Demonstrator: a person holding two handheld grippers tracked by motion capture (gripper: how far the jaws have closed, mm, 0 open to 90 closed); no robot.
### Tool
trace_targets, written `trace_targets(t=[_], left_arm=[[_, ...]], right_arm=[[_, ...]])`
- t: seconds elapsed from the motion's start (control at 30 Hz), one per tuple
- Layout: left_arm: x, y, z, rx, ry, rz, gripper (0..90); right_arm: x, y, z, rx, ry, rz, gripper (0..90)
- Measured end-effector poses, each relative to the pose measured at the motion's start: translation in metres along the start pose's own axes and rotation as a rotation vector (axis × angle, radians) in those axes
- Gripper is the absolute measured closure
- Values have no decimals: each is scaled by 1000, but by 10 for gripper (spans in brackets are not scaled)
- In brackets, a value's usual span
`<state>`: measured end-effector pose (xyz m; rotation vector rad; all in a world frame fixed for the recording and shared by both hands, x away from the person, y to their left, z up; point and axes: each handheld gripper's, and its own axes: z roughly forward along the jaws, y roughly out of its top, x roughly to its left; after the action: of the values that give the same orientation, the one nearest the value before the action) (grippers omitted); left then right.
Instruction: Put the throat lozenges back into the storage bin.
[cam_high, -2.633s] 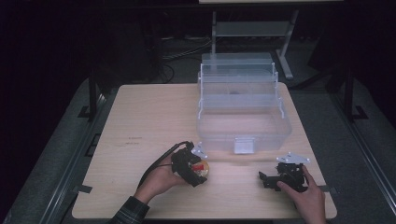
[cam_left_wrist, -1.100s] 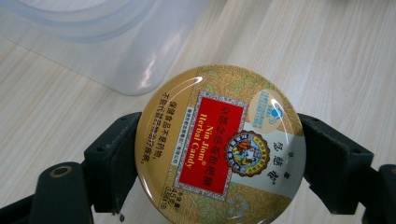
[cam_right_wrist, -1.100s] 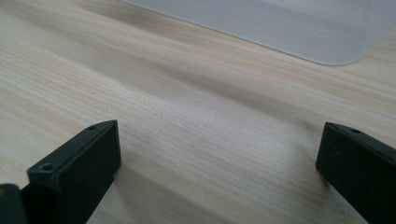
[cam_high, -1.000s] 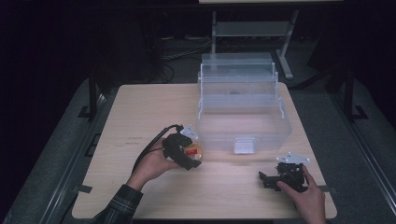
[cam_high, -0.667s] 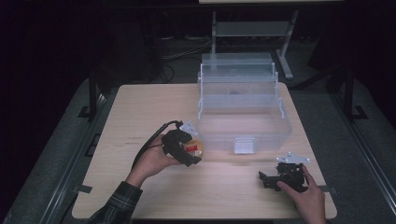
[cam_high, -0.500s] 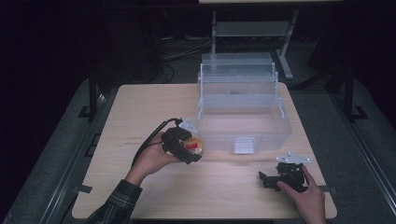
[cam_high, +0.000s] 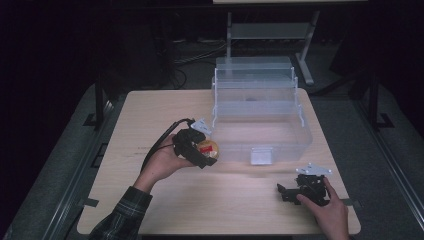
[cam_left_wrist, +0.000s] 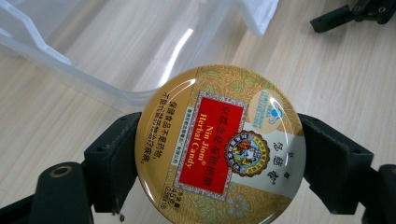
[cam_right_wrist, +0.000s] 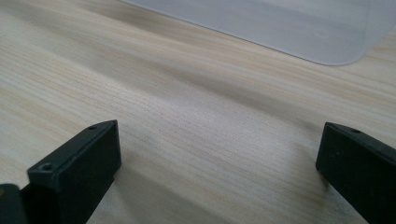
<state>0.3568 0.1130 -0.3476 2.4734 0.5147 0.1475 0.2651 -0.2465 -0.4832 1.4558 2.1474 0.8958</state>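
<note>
The left gripper (cam_left_wrist: 219, 154) is clamping a round candy tin (cam_left_wrist: 219, 142) beside the clear plastic box (cam_high: 260, 125), apparently lifted; the right gripper (cam_right_wrist: 219, 172) is resting spread wide on the table (cam_high: 150, 110).

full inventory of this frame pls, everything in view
candy tin: 1, round, gold with red label, clamped between the left jaws, beside the bin's near-left corner
storage bin: 1, clear plastic, open, far-centre of table
table: 1, light wood
metal stand: 1, grey, on the floor behind the table
left hand-held gripper: 1, black, shut on the tin
right hand-held gripper: 1, black, jaws apart, low over the table's near-right corner
hands: 2, left with a plaid sleeve, right
</note>
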Motion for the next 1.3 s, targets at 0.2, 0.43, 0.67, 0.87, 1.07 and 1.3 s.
trace_targets(t=[0.2,0.43,0.67,0.87,1.07,1.3], left_arm=[[3,5,-3,-8,3,2,196],[9,12,-7,-23,10,-3,196],[13,19,-9,-33,13,-7,196],[17,24,-9,-51,17,-17,196],[22,30,-10,-47,21,-11,196],[27,38,-7,-46,21,-8,196]], right_arm=[[0,0,0,0,0,2,0],[0,0,0,0,0,2,0],[0,0,0,0,0,2,0],[0,0,0,0,0,2,0],[0,0,0,0,0,2,0],[0,0,0,0,0,2,0]])
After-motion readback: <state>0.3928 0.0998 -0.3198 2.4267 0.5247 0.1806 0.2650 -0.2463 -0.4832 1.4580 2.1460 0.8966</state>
